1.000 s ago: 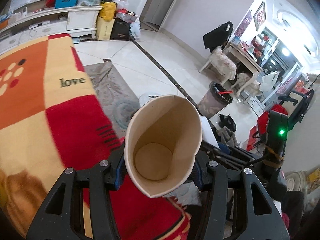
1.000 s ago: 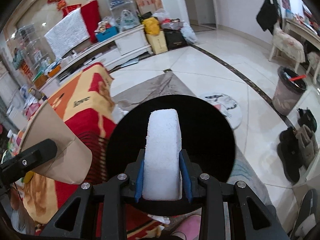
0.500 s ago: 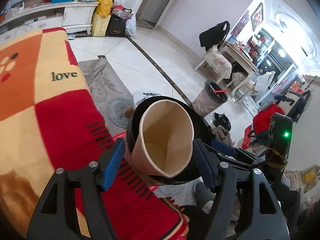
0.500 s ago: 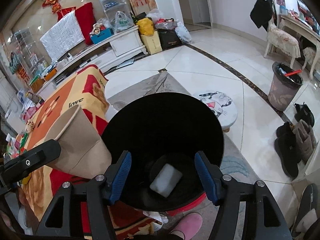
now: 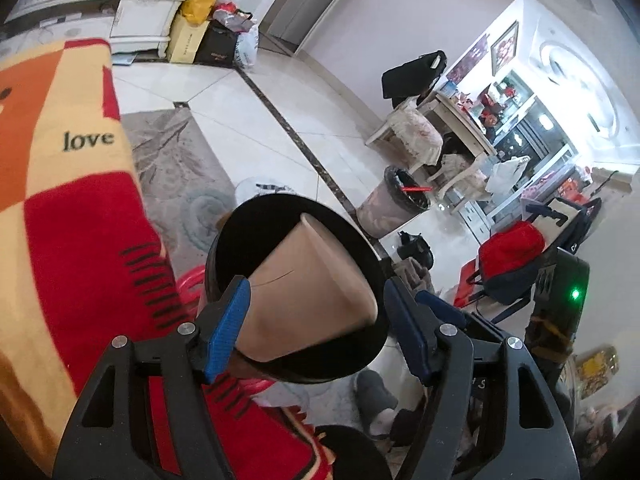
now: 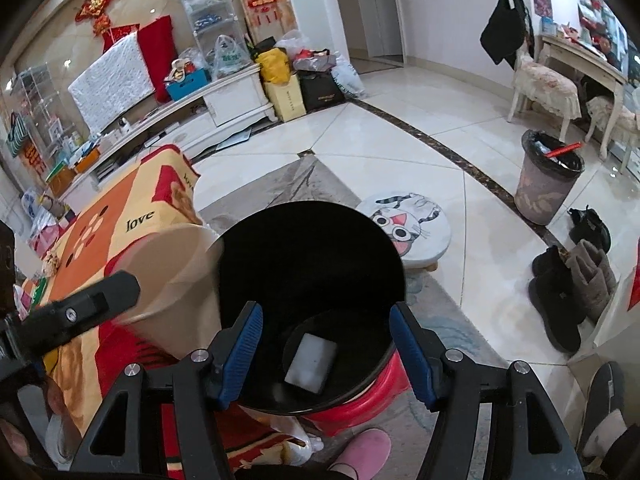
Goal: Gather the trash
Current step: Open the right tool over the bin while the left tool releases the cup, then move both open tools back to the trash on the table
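- Looking along the left gripper [image 5: 316, 330] in the left wrist view: its blue-padded fingers [image 5: 226, 332] are spread wide, and the tan paper cup [image 5: 308, 296] sits between them, tilted, its mouth turned away over the rim of the round black plastic bin [image 5: 360, 248].
- One left pad looks to be touching the cup's wall; the other pad stands apart from it, so nothing is clamped. I'd call that a release in progress.
- Risk here: the cup is only partly over the bin mouth. If it tips outward off the rim, it could land on the red and orange "love" blanket [image 5: 72, 184] beside the bin.
- Switching to the right wrist view: the right gripper [image 6: 326, 348] hangs over the same bin, fingers parted wide, gripping nothing.
- Down on the bin's floor lies a white rectangular foam block [image 6: 312, 363], flat and clear of the walls.
- The cup shows blurred at the bin's left edge, outside the rim from this angle.
- Another hazard: the bin seems perched on a red plastic stool [image 6: 360, 408]; a knock from either gripper could rock it.
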Available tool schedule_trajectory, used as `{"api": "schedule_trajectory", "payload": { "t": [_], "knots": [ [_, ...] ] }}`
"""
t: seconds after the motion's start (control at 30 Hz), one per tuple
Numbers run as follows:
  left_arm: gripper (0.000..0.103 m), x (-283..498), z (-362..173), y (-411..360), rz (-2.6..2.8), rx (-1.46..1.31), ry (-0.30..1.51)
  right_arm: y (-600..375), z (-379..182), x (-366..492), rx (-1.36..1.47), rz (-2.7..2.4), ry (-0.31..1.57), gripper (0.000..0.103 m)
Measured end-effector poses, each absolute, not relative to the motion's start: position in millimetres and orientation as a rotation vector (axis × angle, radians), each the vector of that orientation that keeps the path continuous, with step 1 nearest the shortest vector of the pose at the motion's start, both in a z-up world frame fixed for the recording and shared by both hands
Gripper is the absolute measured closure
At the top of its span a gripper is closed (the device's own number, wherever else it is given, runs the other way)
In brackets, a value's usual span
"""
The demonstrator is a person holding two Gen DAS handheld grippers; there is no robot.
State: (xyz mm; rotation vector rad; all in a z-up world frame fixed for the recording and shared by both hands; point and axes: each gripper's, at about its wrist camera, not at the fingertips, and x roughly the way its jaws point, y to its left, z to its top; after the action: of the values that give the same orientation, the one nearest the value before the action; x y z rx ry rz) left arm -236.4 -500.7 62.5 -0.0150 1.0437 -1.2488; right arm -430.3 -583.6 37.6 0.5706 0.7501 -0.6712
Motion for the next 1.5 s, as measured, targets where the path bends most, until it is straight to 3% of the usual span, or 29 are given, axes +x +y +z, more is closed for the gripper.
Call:
{"api": "schedule_trajectory", "payload": {
  "t": [0.5, 1.5],
  "knots": [
    [0.035, -234, 71, -451, -1.068, 0.107, 0.925, -561, 34, -407, 0.571, -0.586, 0.751, 0.039],
    [0.035, -221, 93, -241, -0.700, 0.051, 0.864, -407, 44, -292, 0.443, -0.207, 0.831, 0.034]
  ]
}}
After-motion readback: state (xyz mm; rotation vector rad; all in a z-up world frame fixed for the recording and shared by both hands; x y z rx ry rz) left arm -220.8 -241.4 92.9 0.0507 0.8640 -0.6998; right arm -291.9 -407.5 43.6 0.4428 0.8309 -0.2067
